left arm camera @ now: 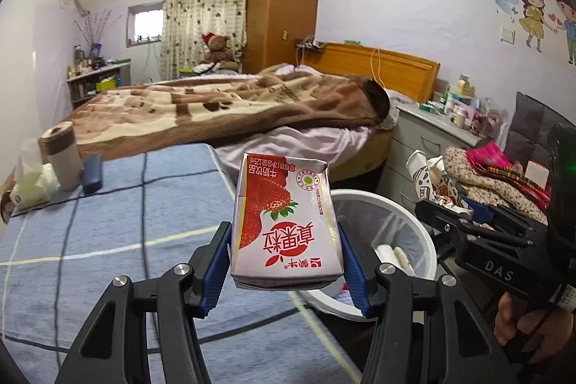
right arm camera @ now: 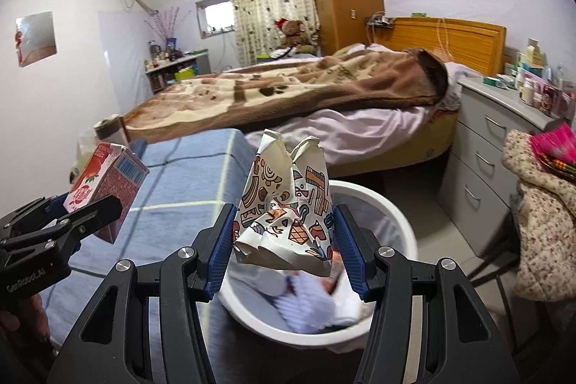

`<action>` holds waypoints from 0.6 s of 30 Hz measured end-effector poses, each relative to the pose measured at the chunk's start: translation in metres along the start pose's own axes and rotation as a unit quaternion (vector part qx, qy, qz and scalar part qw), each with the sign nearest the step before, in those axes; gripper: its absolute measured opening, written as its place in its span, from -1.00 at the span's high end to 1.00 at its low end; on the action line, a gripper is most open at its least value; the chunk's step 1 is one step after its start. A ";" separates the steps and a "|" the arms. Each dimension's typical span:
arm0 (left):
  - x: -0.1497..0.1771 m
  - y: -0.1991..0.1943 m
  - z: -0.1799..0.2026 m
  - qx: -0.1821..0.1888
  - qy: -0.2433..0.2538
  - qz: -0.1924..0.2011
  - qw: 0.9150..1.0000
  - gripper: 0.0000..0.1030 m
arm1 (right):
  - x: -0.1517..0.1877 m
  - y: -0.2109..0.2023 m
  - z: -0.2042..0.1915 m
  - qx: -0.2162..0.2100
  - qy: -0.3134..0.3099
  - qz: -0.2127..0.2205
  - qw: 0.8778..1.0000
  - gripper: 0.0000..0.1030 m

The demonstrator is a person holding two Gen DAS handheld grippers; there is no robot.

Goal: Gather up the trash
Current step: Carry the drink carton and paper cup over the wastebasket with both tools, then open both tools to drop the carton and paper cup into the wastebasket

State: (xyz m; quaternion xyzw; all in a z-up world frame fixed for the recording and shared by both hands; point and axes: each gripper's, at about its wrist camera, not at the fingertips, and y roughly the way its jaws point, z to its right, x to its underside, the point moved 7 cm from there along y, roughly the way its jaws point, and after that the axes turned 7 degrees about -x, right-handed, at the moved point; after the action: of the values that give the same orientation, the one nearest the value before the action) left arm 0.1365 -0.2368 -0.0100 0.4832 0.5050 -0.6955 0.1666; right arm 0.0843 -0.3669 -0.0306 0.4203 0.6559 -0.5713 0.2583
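Your left gripper (left arm camera: 286, 261) was closed on the strawberry milk carton (left arm camera: 286, 222), its blue ribbed pads pressing the carton's two narrow sides, and it held the carton upside down in the air, just left of the white waste bin (left arm camera: 426, 233) and above the edge of the blue checked cloth (left arm camera: 108, 233). Your right gripper (right arm camera: 284, 247) had its jaws clamped on a crumpled paper cup (right arm camera: 288, 204), directly above the bin's open mouth.

The left wrist view alone showed the carton's printed front: glossy card, a red strawberry and inverted red characters, the top panel dented. It also showed a beige tumbler (left arm camera: 63, 157), a dark blue case (left arm camera: 91, 173) and a tissue pack (left arm camera: 32, 182) standing far left of the bin on the cloth. The right wrist view alone looked down into the bin, where the plastic liner held pale, soft-looking trash (right arm camera: 309, 301), blurred beyond telling apart. There the carton (right arm camera: 104, 186) appeared from the side, its barcode panel up, left of the bin.

The cup was thin white paper with orange and blue doodles, its rim crushed into folded peaks. The bin was round, smooth and plastic, and beyond it lay the bed's plush brown blanket (right arm camera: 306, 85).
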 end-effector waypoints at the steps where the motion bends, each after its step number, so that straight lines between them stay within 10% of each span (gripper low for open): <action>1: 0.000 0.002 0.003 0.002 0.001 -0.002 1.000 -0.10 | 0.001 0.002 0.005 0.003 0.005 -0.003 1.000 -0.08; 18: 0.012 0.062 0.061 0.030 0.036 -0.053 0.998 -0.11 | 0.022 0.027 0.050 0.025 0.020 -0.067 0.997 -0.08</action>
State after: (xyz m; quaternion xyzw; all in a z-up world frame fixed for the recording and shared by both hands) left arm 0.1448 -0.3135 -0.0521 0.4852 0.5146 -0.7002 0.0971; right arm 0.0885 -0.4097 -0.0735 0.3931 0.6734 -0.5948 0.1956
